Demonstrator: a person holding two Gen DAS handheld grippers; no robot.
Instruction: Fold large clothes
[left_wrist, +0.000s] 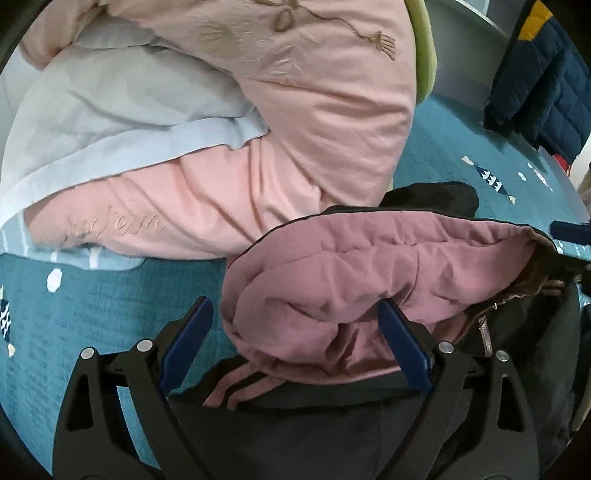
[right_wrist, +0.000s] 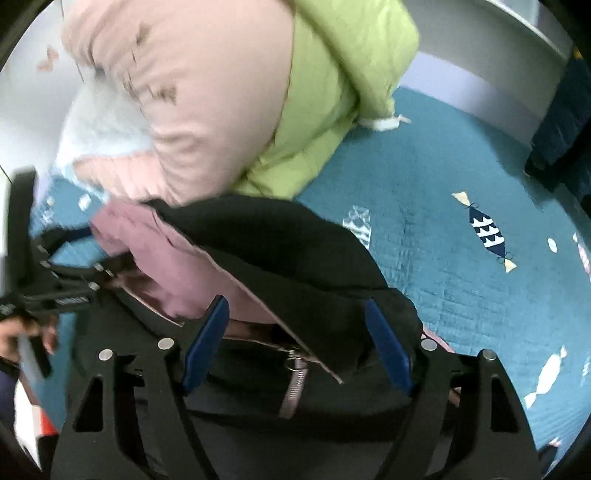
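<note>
While we held both grippers over the bed (left_wrist: 92, 317), the black jacket (right_wrist: 280, 236) with its mauve lining (left_wrist: 351, 266) lay bunched on the teal bedspread, under and between our fingers. The left gripper (left_wrist: 295, 343) had its fingers spread wide: the right-hand one (left_wrist: 402, 350) lay against the lining's fold, and the left-hand one (left_wrist: 188, 343) stood off the cloth, over the bedspread. The right gripper (right_wrist: 295, 339) also had its fingers wide, straddling the black shell and its zipper (right_wrist: 293, 384) without pinching either.

Only the left view showed a navy puffer coat (left_wrist: 546, 85) well beyond the fingers. Only the right view showed the lime-green garment (right_wrist: 332, 92) beside the pink duvet (right_wrist: 207, 110), and the other gripper to the left.

Script embroidered on a pink fold (left_wrist: 110, 229) beyond the left finger was too faint for us to read.
</note>
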